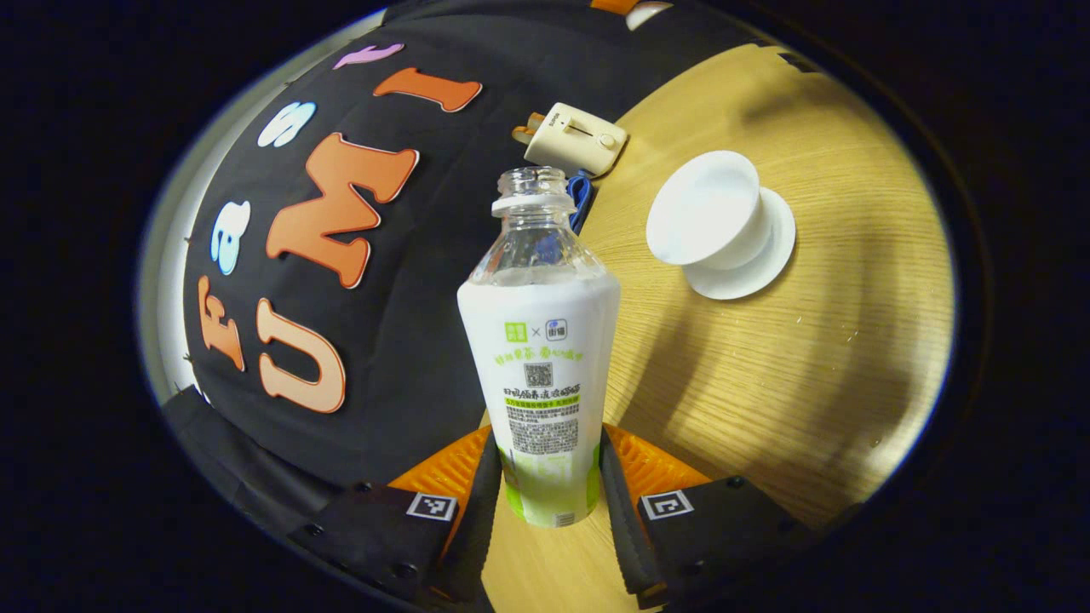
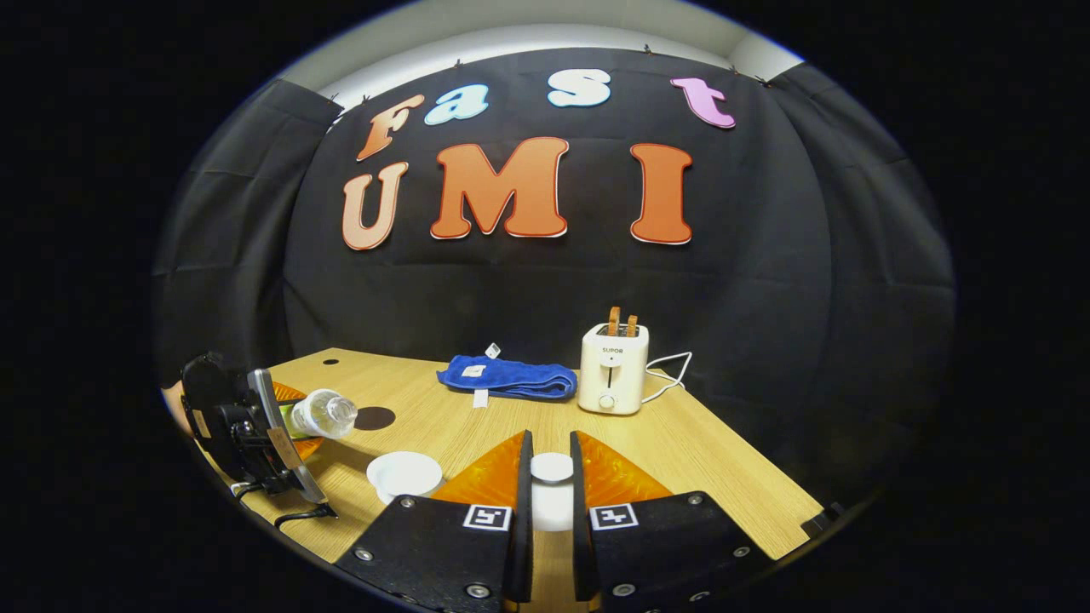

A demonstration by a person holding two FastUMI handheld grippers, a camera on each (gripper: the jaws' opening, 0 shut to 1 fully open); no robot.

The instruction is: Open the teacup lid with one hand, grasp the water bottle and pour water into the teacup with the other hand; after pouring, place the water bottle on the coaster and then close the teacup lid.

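One water bottle (image 1: 545, 358), uncapped, is sitting clamped in the left gripper (image 1: 549, 477) at centre frame, tilting toward one open teacup (image 1: 711, 217) at upper right. In the right gripper view, the right gripper (image 2: 552, 498) is pinching one teacup lid (image 2: 552, 468); one coaster (image 2: 373, 418) is lying at left.
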